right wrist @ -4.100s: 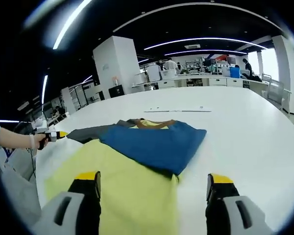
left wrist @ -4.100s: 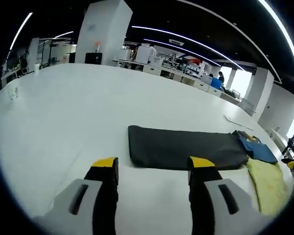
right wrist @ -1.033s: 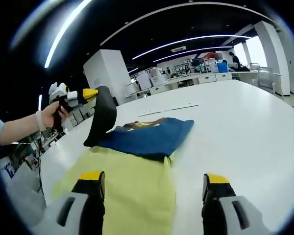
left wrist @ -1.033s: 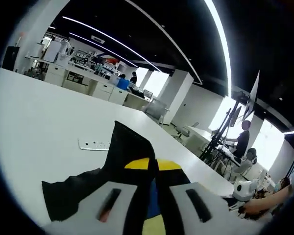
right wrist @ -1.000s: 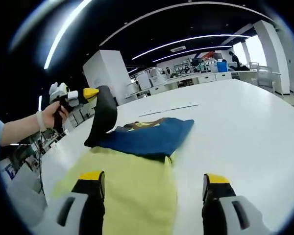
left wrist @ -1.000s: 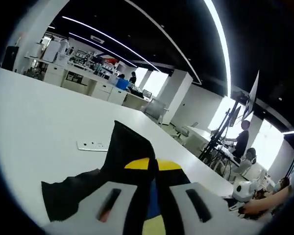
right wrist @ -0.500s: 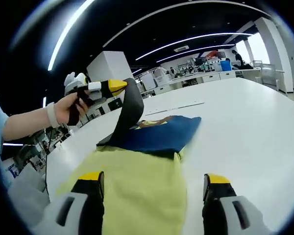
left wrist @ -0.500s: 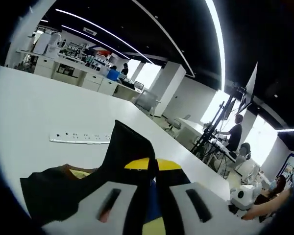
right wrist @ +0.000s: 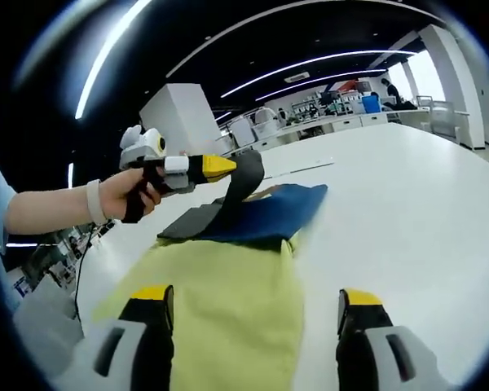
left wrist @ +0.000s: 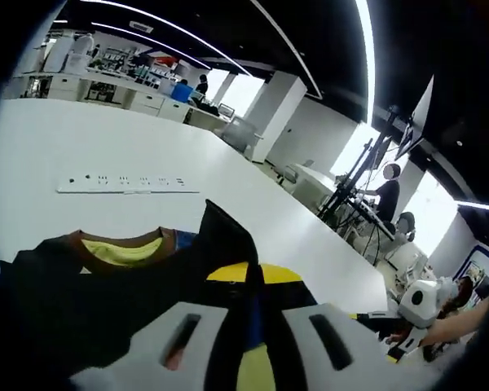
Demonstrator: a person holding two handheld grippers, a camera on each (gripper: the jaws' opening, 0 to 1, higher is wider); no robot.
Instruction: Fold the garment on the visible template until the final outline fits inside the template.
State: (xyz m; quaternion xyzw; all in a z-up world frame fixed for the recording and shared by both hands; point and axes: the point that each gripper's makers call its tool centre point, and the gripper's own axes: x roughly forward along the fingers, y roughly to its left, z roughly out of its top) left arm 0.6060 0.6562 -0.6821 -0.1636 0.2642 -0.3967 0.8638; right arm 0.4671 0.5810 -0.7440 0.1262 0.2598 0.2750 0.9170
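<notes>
While the left gripper (right wrist: 220, 168) holds its yellow-tipped jaws pinched together on a lifted edge of the dark garment (right wrist: 197, 220), the cloth bends up from the white table (right wrist: 407, 195) in a limp arc and drapes back down, which says it is thin, soft and light, with no stiffness of its own. In the left gripper view the same gripper (left wrist: 246, 273) shows dark fabric (left wrist: 81, 301) caught between its tips, with the rest spread below toward a brown collar with yellow lining (left wrist: 118, 244). A white power strip (left wrist: 126, 183) lies well beyond it on the table. In the right gripper view the garment rests partly under a blue cloth (right wrist: 269, 213), and a wide yellow cloth (right wrist: 228, 301) lies nearer, running between the jaws of the right gripper (right wrist: 248, 305), which stand wide apart and grip nothing. A hand (right wrist: 126, 194) with a wristband carries the left gripper. Fabric like this will likely sag and slide wherever it is unsupported, so a single pinch point drags one corner and lets the rest trail; the better hold seems to be at the hem or a corner, with the free gripper taking the matching edge so the fold lands flat. I cannot make out any template outline from here.
</notes>
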